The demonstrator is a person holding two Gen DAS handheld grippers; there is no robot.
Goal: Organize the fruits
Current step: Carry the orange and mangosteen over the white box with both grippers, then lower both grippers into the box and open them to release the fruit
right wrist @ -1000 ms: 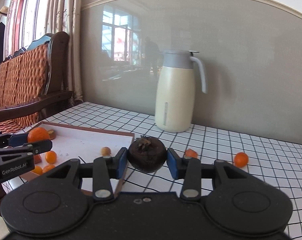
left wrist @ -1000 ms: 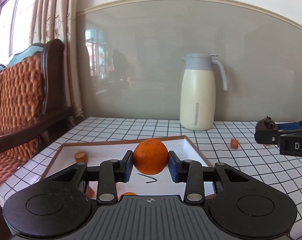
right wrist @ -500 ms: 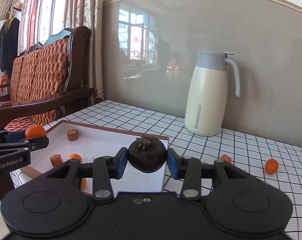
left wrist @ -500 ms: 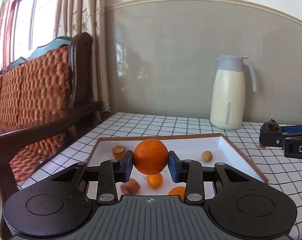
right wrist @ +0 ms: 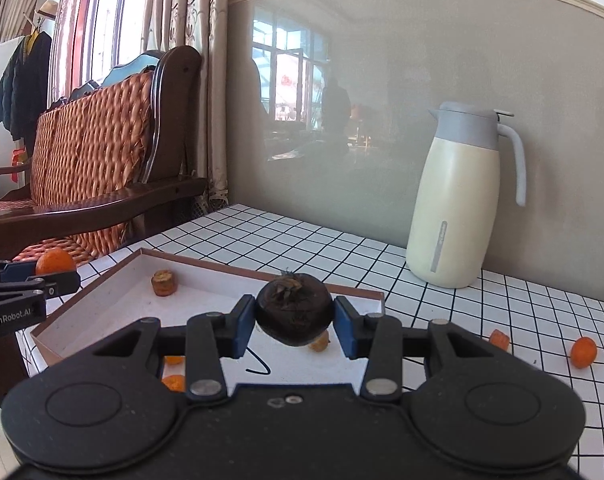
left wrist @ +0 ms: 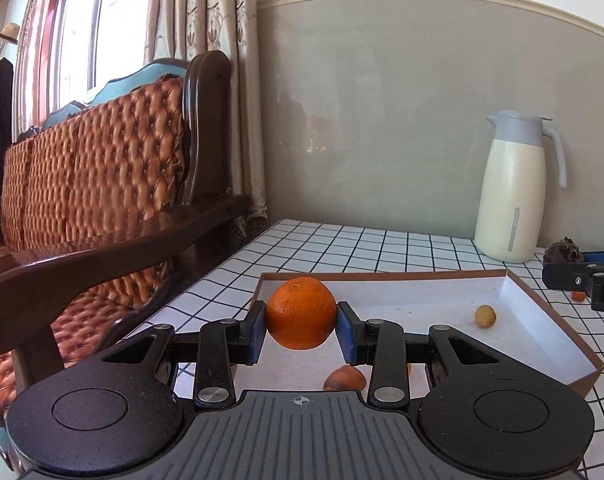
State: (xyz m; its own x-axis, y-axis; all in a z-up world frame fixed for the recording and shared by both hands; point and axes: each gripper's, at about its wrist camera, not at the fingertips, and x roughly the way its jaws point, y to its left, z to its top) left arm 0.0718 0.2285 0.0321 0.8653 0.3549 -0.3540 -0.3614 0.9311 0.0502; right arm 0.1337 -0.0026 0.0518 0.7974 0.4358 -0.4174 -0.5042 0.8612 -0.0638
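My left gripper [left wrist: 301,330] is shut on an orange [left wrist: 301,313] and holds it above the left corner of a shallow white box with a brown rim [left wrist: 554,312]. My right gripper [right wrist: 294,326] is shut on a dark round fruit [right wrist: 294,315], held over the box's right part [right wrist: 101,308]. In the box lie small orange and tan fruits [left wrist: 484,316] [right wrist: 164,282]. The left gripper also shows at the left edge of the right wrist view [right wrist: 25,280]. The right gripper also shows at the right edge of the left wrist view [left wrist: 574,268].
A cream jug with a grey lid [right wrist: 460,200] stands at the back by the wall. Two small orange fruits [right wrist: 584,352] [right wrist: 499,338] lie on the checked tablecloth right of the box. A wooden armchair with orange cushions [left wrist: 101,184] stands beside the table's left edge.
Both grippers have swung to the left, each still holding its fruit. The jug has shifted to the right in both views and more of the armchair shows.
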